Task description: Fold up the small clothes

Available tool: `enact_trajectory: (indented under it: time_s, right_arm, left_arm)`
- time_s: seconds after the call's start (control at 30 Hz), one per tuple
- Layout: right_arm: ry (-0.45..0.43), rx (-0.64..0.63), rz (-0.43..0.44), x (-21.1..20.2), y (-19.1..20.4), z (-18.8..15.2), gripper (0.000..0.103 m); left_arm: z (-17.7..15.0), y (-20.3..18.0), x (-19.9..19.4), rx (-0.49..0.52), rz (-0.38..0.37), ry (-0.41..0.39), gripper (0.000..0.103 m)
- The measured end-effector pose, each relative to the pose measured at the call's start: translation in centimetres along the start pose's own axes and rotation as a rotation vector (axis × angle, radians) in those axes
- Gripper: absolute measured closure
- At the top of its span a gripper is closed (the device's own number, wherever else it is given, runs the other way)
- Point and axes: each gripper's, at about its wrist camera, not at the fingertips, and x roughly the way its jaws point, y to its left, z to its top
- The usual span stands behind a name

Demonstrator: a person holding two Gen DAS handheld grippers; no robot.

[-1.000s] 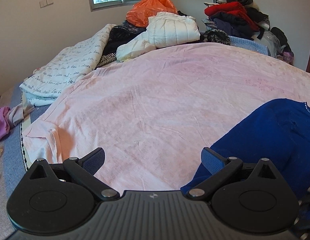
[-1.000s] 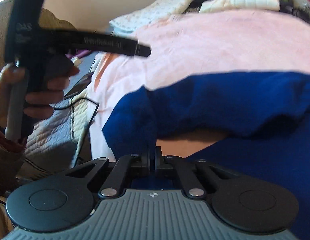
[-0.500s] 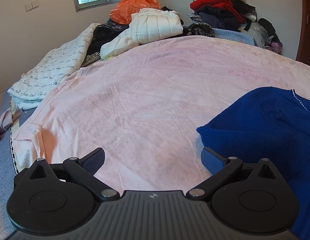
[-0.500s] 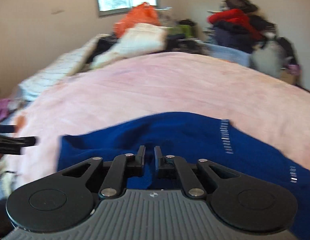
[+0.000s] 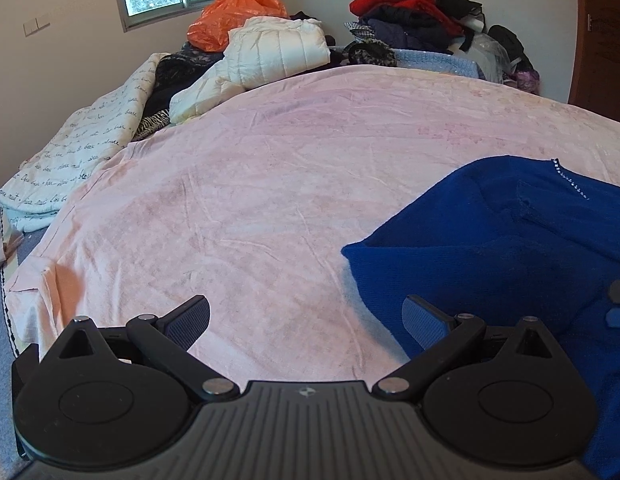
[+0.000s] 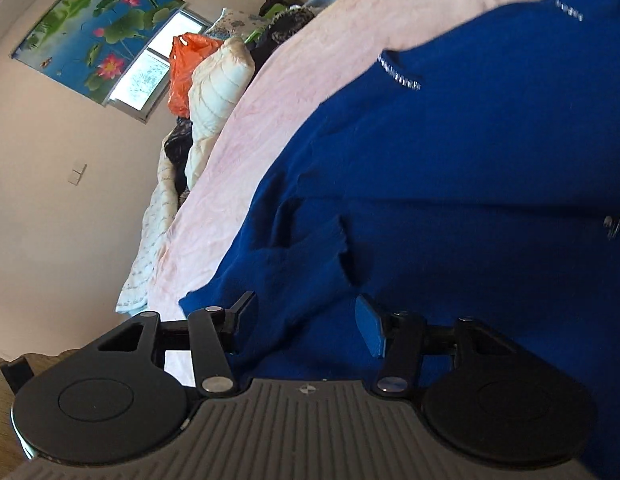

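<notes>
A dark blue knit garment (image 5: pixel 510 240) with small rhinestone trim lies on the pink bedspread (image 5: pixel 270 168), at the right in the left wrist view. It fills most of the right wrist view (image 6: pixel 450 160), which is tilted. My left gripper (image 5: pixel 306 316) is open and empty, low over the bedspread just left of the garment's edge. My right gripper (image 6: pixel 306 322) is open over the garment's near edge, with blue fabric lying between its fingers. The right gripper's tips also show at the right edge of the left wrist view (image 5: pixel 618 304).
At the far side of the bed lie a white puffer jacket (image 5: pixel 270 56), an orange plastic bag (image 5: pixel 238 12) and a heap of dark and red clothes (image 5: pixel 422 12). A folded script-print quilt (image 5: pixel 78 152) lies along the left edge. A wooden door (image 5: pixel 602 40) stands at right.
My right gripper has opened and let go of the blue garment, and its view has rolled sideways. The garment now lies folded on the bedspread. My left gripper stayed open, shifting slightly.
</notes>
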Motion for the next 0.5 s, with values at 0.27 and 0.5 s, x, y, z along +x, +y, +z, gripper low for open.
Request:
enact_trajectory:
  time_s: [0.27, 0.5]
  right_arm:
    - [-0.138, 0.113, 0.033, 3.8, 0.1, 0.3, 0.05]
    - [-0.17, 0.111, -0.022, 6.5, 0.2, 1.3, 0.092]
  left_arm:
    - [0.1, -3.2, -0.2, 0.048, -0.057, -0.005, 0.0]
    - [-0.2, -5.0, -0.1, 0.086, -0.087, 0.002, 0.0]
